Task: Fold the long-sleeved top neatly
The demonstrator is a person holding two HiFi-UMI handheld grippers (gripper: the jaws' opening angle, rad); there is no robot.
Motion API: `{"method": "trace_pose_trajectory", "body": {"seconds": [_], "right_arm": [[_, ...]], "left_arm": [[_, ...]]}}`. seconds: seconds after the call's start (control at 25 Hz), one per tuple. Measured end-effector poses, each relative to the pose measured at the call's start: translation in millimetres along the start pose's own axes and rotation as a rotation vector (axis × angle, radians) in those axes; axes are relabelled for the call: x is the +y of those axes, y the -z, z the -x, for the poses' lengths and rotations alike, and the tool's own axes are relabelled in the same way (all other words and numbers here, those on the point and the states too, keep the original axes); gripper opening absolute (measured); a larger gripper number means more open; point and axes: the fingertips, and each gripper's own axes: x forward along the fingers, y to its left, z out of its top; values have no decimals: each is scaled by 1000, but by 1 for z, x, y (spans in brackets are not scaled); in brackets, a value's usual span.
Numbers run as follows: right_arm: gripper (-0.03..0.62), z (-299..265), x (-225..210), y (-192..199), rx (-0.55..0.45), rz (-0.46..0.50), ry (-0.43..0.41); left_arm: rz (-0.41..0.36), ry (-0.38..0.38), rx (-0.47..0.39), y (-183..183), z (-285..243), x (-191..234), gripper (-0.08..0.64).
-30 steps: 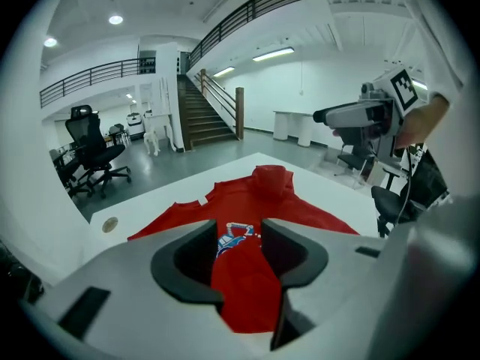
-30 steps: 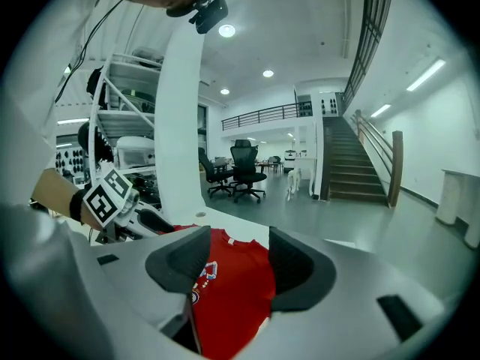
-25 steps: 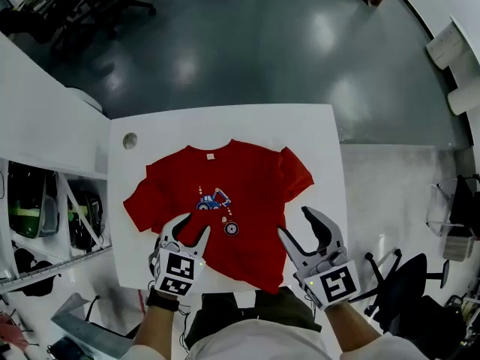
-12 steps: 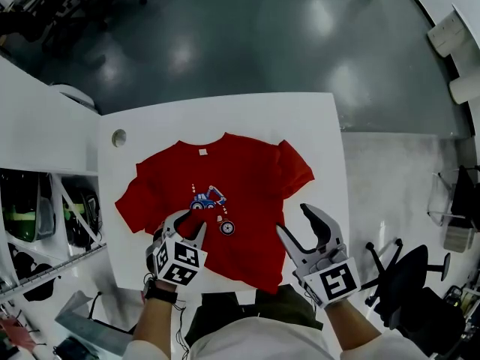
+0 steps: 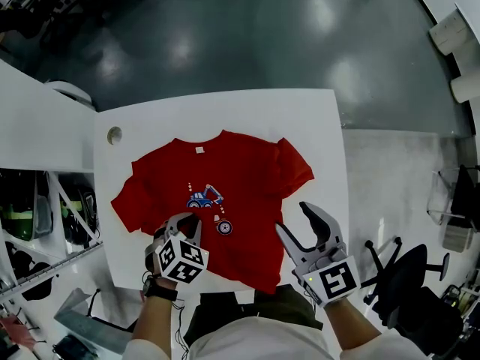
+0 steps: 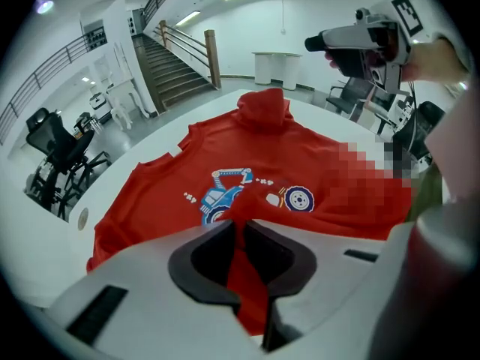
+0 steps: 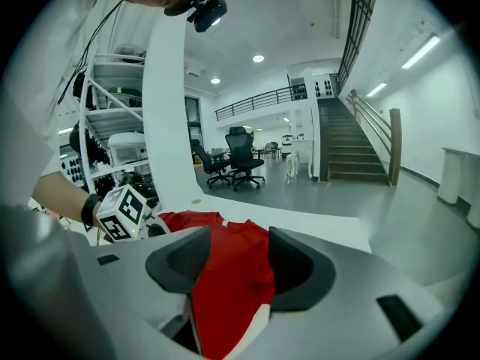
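Two tools over a red top point(image 5: 225, 178) that lies spread flat on the white surface point(image 5: 315, 126). Jaws of the left hand-held gripper point(image 5: 186, 222) have just been closing and now pinch a ridge of red cloth near the lower hem. The right hand-held gripper point(image 5: 295, 220) is wide apart, grasping nothing, above the hem's right corner. Risk: the left pinch may hold only one layer. Lifting on that side alone would likely drag the top askew.

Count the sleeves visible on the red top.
2. In the head view, one sleeve lies at the red top's left edge, the other sleeve at its right edge, slightly bunched. None appears hidden.
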Motion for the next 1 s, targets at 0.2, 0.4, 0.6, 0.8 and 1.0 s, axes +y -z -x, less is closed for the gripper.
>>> {"method": "trace_pose_trajectory", "body": {"seconds": [0.2, 0.4, 0.6, 0.8, 1.0], "right_arm": [[252, 1, -3, -2, -32, 10, 4], [250, 2, -3, -9, -87, 34, 9], [250, 6, 4, -13, -65, 31, -1], [250, 7, 13, -20, -86, 49, -8], [250, 7, 26, -28, -115, 72, -25]], "left_arm": [[15, 1, 16, 5, -5, -2, 20], [61, 14, 2, 6, -2, -1, 15], [93, -3, -34, 4, 16, 2, 14], [117, -26, -66, 9, 38, 3, 14], [152, -54, -77, 28, 66, 2, 14]]}}
